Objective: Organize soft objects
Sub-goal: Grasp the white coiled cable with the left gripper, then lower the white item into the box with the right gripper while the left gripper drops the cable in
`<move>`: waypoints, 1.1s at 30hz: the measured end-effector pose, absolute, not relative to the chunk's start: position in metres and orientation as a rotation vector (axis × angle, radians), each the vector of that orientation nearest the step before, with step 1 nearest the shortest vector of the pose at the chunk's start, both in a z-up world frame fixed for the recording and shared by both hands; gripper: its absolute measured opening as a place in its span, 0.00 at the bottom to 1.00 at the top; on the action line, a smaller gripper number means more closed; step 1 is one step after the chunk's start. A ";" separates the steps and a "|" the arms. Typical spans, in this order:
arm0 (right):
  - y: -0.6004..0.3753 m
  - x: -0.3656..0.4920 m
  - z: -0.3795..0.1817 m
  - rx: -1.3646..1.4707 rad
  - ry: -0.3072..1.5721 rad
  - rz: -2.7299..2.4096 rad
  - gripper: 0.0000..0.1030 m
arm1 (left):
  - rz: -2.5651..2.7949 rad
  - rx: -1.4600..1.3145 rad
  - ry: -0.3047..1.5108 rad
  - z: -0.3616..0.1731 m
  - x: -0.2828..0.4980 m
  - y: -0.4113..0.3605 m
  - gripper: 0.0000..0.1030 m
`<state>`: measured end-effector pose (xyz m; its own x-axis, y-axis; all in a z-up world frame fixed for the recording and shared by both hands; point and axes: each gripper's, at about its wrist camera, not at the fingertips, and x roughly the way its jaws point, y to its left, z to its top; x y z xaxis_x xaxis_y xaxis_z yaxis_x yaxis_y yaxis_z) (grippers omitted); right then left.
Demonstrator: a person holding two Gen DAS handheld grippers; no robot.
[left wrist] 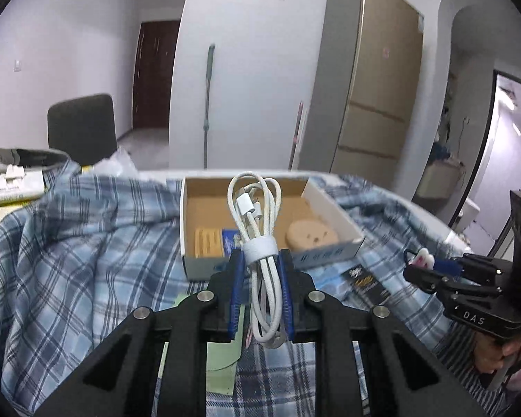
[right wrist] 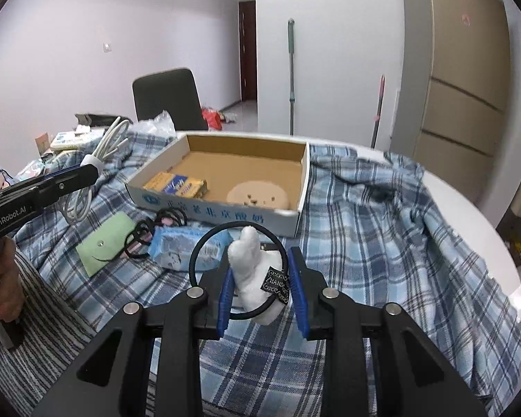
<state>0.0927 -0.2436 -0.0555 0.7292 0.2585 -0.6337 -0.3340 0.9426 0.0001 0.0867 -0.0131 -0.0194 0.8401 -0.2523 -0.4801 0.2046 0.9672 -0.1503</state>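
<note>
- Nearest to us, the left gripper (left wrist: 259, 260) has its blue pads clamped on a coiled white cable (left wrist: 257, 222), pinched right at the white strap so the loops stay bundled and don't spill apart.
- The cable hangs clear of the cloth, on our side of the cardboard box (right wrist: 297, 187) and just short of its front wall, with the upper loops and plug already rising over the box opening.
- Over on the other side, the right gripper (right wrist: 262, 290) is closed on a small white plush charm (right wrist: 255, 271) with a black elastic loop; the soft body is squeezed between the fingers, so the loop and the little black tag dangle free.
- That charm also sits on the near side of the box, held above the plaid cloth (right wrist: 382, 243).
- Just before the box front, lying on the cloth, we spot a green pouch (right wrist: 104, 246), some black hair ties (right wrist: 146, 234) and a blue tissue pack (right wrist: 187, 246), which we judge are still waiting their turn.
- Inside the box, a yellow-and-blue packet (right wrist: 177, 186) lies toward one front corner and a round tan bear-faced pad (right wrist: 257, 196) beside it, leaving bare floor at the back, roomy enough, we reckon, for both held items.
- Beyond the box, a dark chair (right wrist: 168, 99) and a tall fridge (left wrist: 371, 80) stand in the room.
</note>
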 end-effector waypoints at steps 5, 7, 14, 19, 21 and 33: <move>-0.240 0.083 -0.036 -0.144 0.608 0.329 0.27 | -0.239 -0.072 0.478 0.000 0.082 -0.014 0.20; -0.238 0.082 -0.023 -0.153 0.591 0.333 0.27 | -0.231 -0.059 0.455 0.012 0.081 -0.014 0.20; -0.228 0.092 0.034 -0.178 0.462 0.319 0.27 | -0.217 -0.035 0.406 0.060 0.096 -0.017 0.20; -0.217 0.119 0.069 -0.154 0.395 0.304 0.27 | -0.213 -0.041 0.391 0.090 0.123 -0.023 0.20; -0.212 0.134 0.078 -0.132 0.374 0.277 0.27 | -0.198 -0.021 0.406 0.097 0.139 -0.028 0.20; -0.195 0.236 0.028 -0.061 0.518 0.253 0.27 | -0.192 -0.035 0.562 0.055 0.226 -0.036 0.21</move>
<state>0.2356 -0.1947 0.0279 0.8386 0.2233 -0.4968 -0.2542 0.9671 0.0056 0.2256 -0.0361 0.0550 0.8288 -0.1900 -0.5262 0.1708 0.9816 -0.0855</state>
